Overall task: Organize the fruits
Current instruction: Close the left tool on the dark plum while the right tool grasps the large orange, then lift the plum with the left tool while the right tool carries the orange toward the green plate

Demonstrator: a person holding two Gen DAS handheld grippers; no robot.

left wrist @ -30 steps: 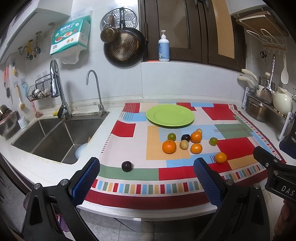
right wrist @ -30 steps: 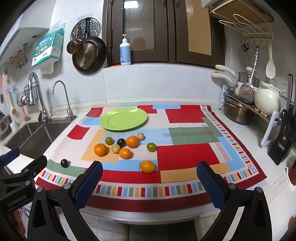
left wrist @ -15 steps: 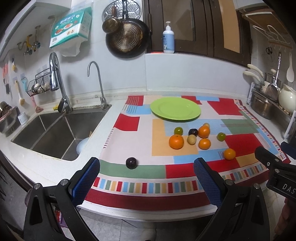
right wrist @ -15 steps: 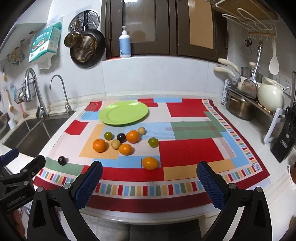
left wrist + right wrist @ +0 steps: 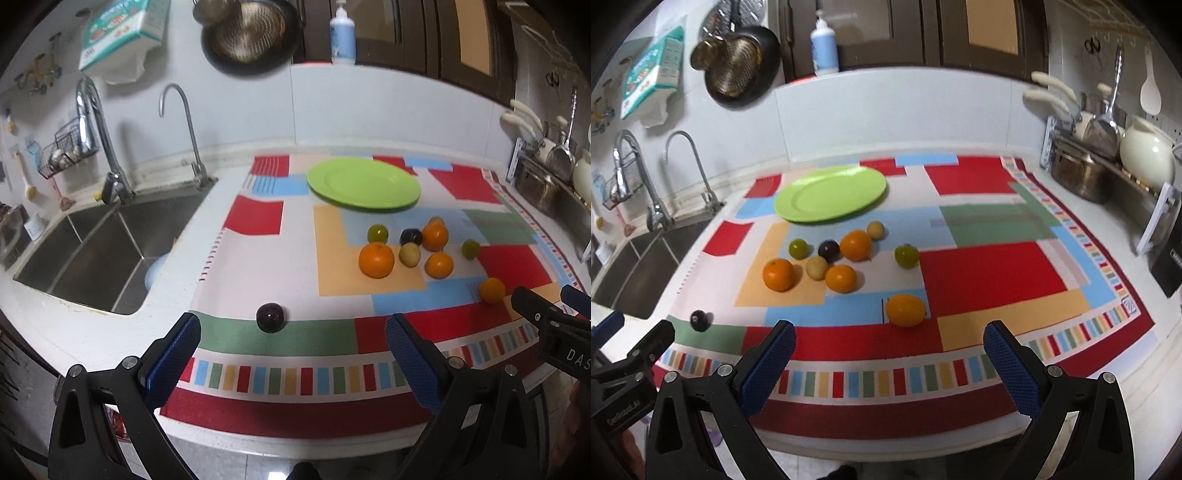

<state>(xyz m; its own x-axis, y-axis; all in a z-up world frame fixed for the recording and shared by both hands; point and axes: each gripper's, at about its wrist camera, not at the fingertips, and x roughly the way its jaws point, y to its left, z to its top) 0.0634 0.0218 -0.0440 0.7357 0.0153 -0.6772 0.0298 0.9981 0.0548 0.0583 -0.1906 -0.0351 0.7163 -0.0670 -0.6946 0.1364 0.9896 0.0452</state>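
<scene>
jaws wide on both my left gripper [image 5: 291, 354] and right gripper [image 5: 888, 352], empty, dark plum [image 5: 270, 317] just ahead for loading the green plate [image 5: 364, 183].

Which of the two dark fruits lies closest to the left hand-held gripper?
The lone dark plum on the green stripe, just ahead of the left hand-held gripper; the other dark plum sits among the oranges.

The left gripper [image 5: 293, 338] is held wide open above the near edge of a patterned cloth [image 5: 258, 258], nothing between its blue pads [image 5: 173, 354]. A dark plum [image 5: 270, 317] is seen just beyond them, apart from the other fruit. An empty green plate [image 5: 364, 183] is set farther back, oranges [image 5: 376, 260] and small fruits clustered before it. A sink [image 5: 92, 254] is seen at left.
</scene>
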